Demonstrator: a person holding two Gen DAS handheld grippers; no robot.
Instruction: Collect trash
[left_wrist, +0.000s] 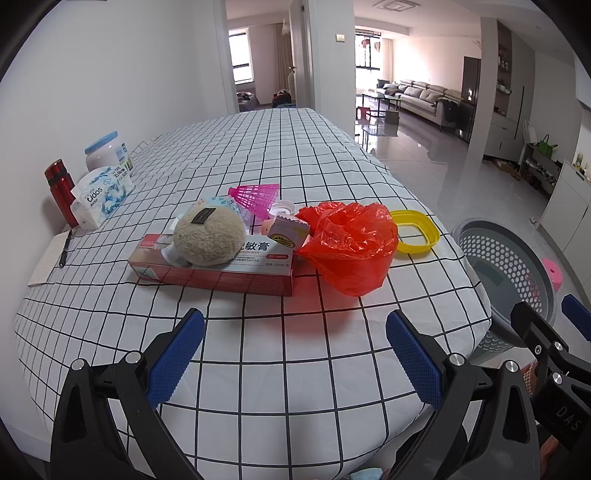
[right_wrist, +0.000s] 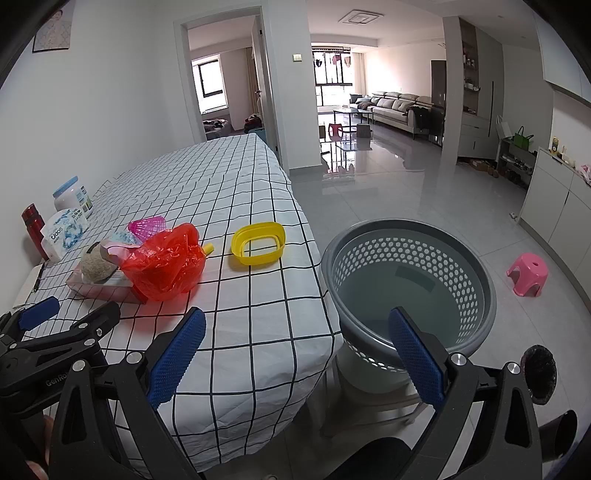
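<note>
Progress: we judge the collecting not yet begun; the grey perforated plastic basket (right_wrist: 410, 284) beside the checked-cloth table (left_wrist: 258, 155) looks empty.
Trash: we see the crumpled red plastic bag (left_wrist: 349, 245), yellow plastic ring (left_wrist: 415, 230), pink plastic shuttlecock (left_wrist: 255, 195) and red toothpaste box (left_wrist: 214, 271) all on the table.
Claws: our left gripper (left_wrist: 295, 358) and right gripper (right_wrist: 297, 354) are spread wide, holding nothing.
</note>
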